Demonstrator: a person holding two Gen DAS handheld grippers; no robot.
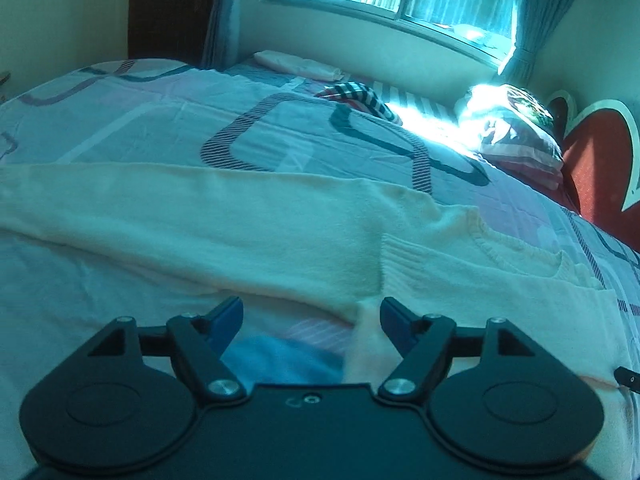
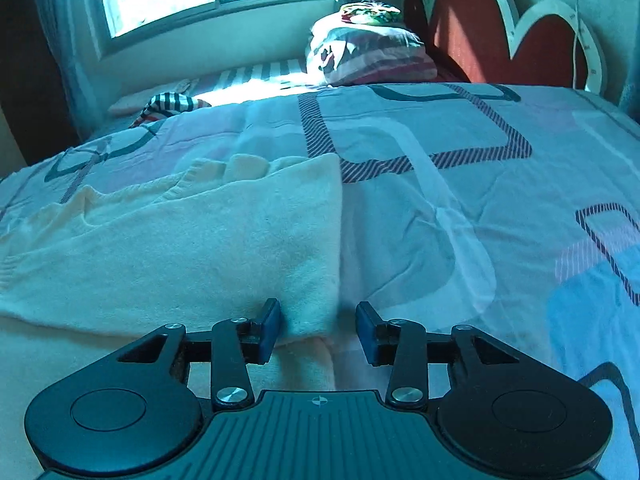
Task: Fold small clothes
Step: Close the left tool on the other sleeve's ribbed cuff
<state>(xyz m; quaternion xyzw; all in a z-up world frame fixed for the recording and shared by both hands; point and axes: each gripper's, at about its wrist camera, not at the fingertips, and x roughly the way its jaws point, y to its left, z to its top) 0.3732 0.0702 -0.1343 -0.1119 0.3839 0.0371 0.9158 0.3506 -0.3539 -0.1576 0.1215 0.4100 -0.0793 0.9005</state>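
Note:
A cream knitted sweater (image 1: 248, 232) lies flat on the patterned bedspread (image 1: 160, 120), one sleeve folded across its body. My left gripper (image 1: 311, 318) is open, low over the sweater's near edge, with a fold of cream fabric by its right finger. In the right wrist view the sweater (image 2: 180, 248) fills the left half. My right gripper (image 2: 318, 320) is open, its blue pads straddling the sweater's near right corner, nothing held.
A striped garment (image 1: 360, 98) and a folded pink cloth (image 1: 296, 65) lie at the far side under the window. A pillow pile (image 2: 368, 52) rests against the red heart-shaped headboard (image 2: 480, 36). Bare bedspread (image 2: 480, 200) extends right of the sweater.

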